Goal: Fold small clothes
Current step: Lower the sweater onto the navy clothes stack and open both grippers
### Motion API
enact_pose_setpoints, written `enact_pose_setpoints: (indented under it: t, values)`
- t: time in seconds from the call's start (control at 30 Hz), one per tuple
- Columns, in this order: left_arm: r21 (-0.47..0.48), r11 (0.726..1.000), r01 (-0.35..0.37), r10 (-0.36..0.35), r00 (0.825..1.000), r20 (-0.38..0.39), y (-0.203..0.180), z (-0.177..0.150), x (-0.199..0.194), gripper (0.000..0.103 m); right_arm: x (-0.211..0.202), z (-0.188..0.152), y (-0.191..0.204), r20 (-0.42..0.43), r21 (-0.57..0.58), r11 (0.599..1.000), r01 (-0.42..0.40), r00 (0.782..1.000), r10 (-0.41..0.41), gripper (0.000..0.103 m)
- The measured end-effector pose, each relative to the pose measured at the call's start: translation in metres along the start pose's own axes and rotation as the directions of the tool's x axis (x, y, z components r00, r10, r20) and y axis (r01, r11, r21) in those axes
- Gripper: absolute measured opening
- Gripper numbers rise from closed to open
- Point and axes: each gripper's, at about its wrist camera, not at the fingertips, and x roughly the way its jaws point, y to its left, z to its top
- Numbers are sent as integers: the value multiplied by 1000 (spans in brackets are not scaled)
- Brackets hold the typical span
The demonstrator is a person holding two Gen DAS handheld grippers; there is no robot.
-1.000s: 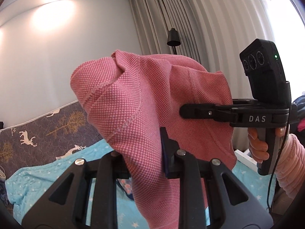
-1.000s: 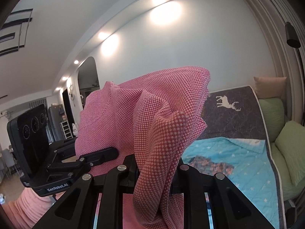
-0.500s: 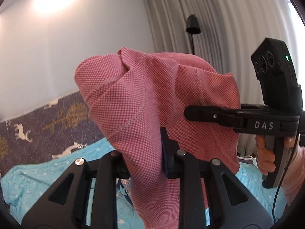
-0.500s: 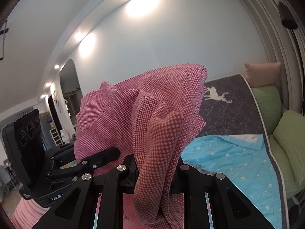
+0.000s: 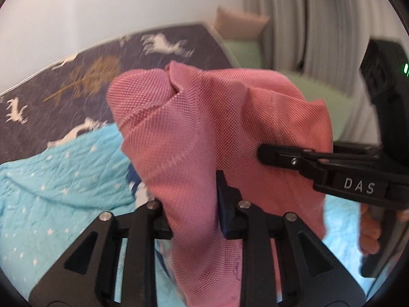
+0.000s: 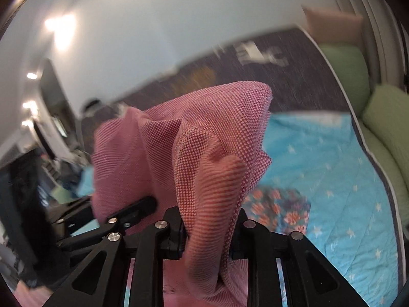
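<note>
A pink knit garment (image 5: 204, 128) hangs bunched between both grippers above the bed. My left gripper (image 5: 194, 204) has a fold of it between its pads; the jaws are opening, and the cloth still fills the gap. In the right wrist view the same garment (image 6: 204, 133) rises out of my right gripper (image 6: 209, 230), whose jaws are also opening around a thick fold. The right gripper's fingers (image 5: 294, 160) reach into the cloth from the right. The left gripper's fingers (image 6: 133, 209) enter from the left. Both views are blurred.
Below lies a light blue starred quilt (image 6: 332, 179) over a dark deer-print blanket (image 5: 89, 76). A floral garment (image 6: 276, 204) lies on the quilt. Green cushions (image 6: 383, 117) and grey curtains (image 5: 319, 25) line the right side. A person's hand (image 5: 368, 235) grips the right handle.
Both grippers have dropped toward the bed and tipped downward, carrying the pink garment. The wall and ceiling have slid up out of view and more quilt shows.
</note>
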Motion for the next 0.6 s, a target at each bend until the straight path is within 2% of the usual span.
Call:
enact_pose_setpoints:
  t: [0.03,0.1,0.13,0.2,0.27,0.33,0.43,0.53,0.6]
  values:
    - [6,999,-39,39,999,-21,-1,-6,14,34,18,-6,-7,-25,5,999,45,999,-45,26]
    - [10,994,-108,108,993,-52,-1,-17,37,43,43,-16,-18,-45,11,991,137,990,-136,35]
    - [4,991,-136,136,989,-55,1,-22,45,43,49,-20,-21,-50,12,986,165,985,-165,37]
    - [-43,991,-129,128,991,-38,10,-27,45,48,58,-29,-29,-58,22,979,205,977,-203,38]
    - [-75,993,-95,92,995,-39,14,-27,42,49,60,-34,-41,-56,57,981,185,982,-182,44]
    - [-54,993,-104,102,994,-34,14,-25,39,50,52,-36,-50,-52,107,983,150,988,-145,45]
    - [-28,994,-104,103,995,-16,16,-25,31,50,29,-41,-47,-27,138,976,169,986,-167,48]
    - [-19,996,-81,82,996,38,12,-35,-7,51,-5,-46,-37,2,119,977,178,984,-179,48]
    - [-36,999,-30,33,997,75,10,-49,-43,62,-35,-55,-29,5,101,984,147,989,-149,49]
